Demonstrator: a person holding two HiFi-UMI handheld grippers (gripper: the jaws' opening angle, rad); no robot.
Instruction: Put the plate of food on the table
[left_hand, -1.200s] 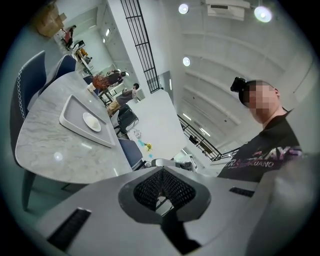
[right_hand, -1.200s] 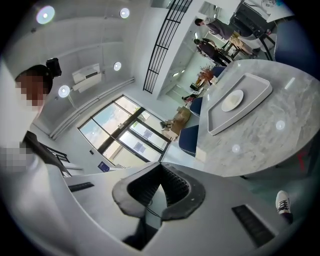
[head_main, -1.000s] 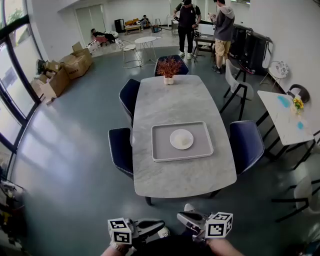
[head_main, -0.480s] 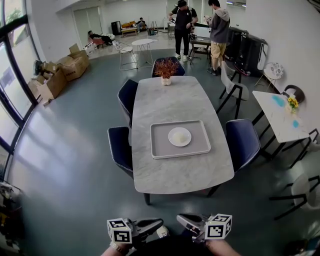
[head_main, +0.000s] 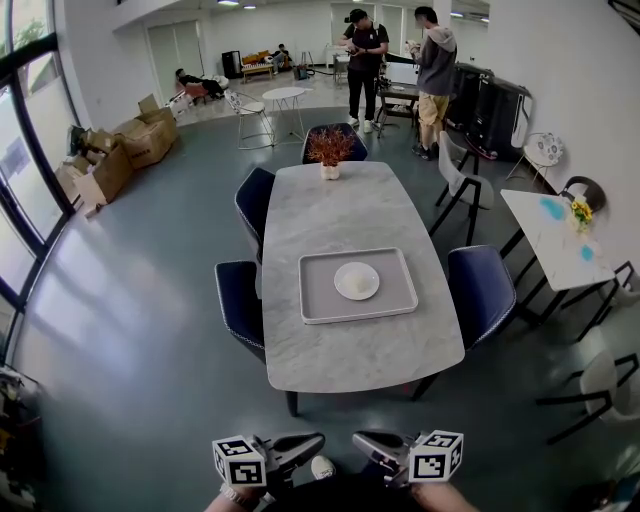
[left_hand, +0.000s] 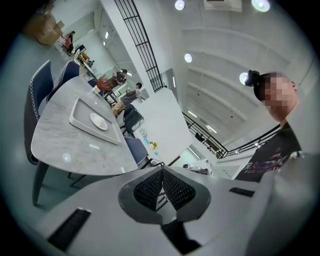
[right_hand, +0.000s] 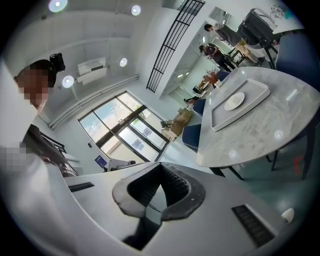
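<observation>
Left tongs (head_main: 314, 441) and right tongs (head_main: 362, 438) are held pressed together, empty. Plate (head_main: 356, 280) is seen on tray (head_main: 312, 302) on desk (head_main: 350, 350), well ahead of both. If approached unspread, plate could be shoved and food spilled.

Head view steeply down; all three views toward the distant table (head_main: 345, 215)

Ahead of the jaws, a white plate (head_main: 342, 282) was seen on a pale grey tray (head_main: 322, 296), over a grey-veined marble surface (head_main: 350, 350) flanked by dark blue chairs (head_main: 238, 300).
</observation>
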